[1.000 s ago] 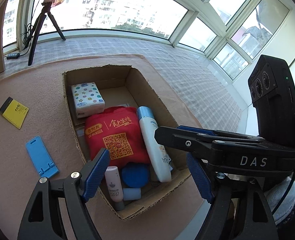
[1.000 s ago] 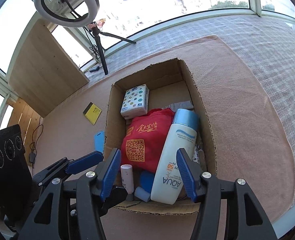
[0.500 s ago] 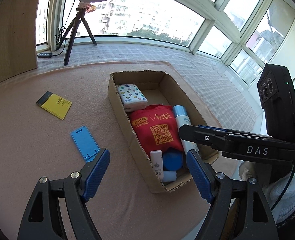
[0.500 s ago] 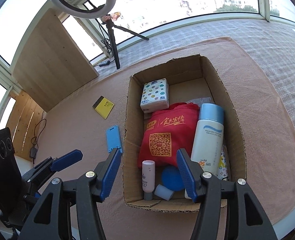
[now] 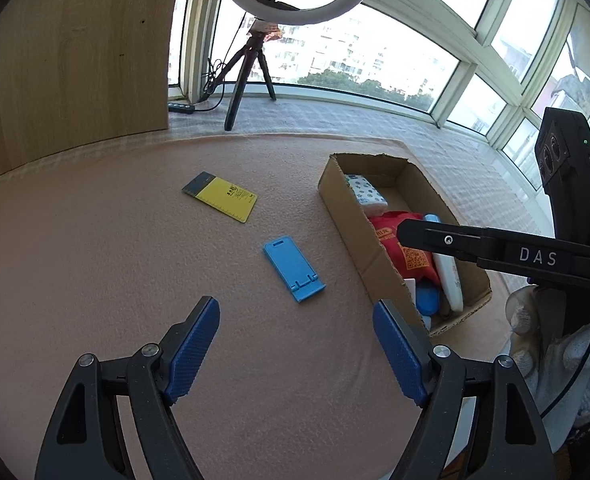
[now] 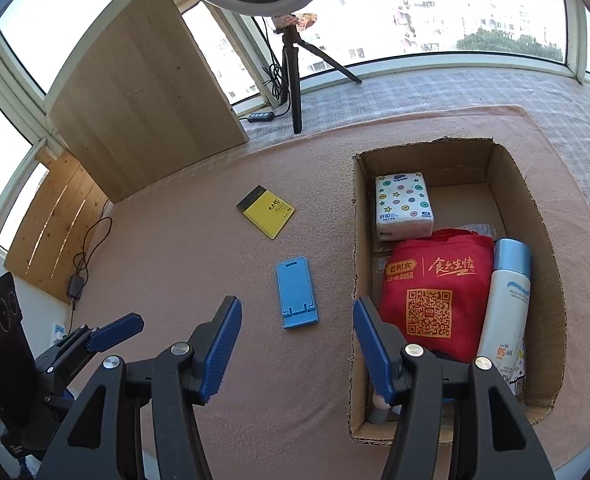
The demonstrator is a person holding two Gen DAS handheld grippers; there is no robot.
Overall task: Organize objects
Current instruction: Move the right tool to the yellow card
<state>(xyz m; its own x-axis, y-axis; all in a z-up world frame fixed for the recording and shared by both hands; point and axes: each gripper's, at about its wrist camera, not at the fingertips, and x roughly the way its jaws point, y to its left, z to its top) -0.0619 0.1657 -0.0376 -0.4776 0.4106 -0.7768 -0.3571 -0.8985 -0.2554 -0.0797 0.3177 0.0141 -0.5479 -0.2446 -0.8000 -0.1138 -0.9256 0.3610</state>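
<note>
1 blue phone stand (image 6: pixel 297 294), foot nearest.

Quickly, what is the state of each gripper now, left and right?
Left gripper: open, holding nothing, above the mat.
Right gripper: open, holding nothing, just before the blue phone stand.

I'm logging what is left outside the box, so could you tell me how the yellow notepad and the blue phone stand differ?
The yellow notepad has a dark band along one end and printed text; the blue phone stand is plain, with a slot and a raised lip. The notepad lies farther from both grippers, the stand nearer the cardboard box. Both lie flat on the pink mat, ungripped.
</note>
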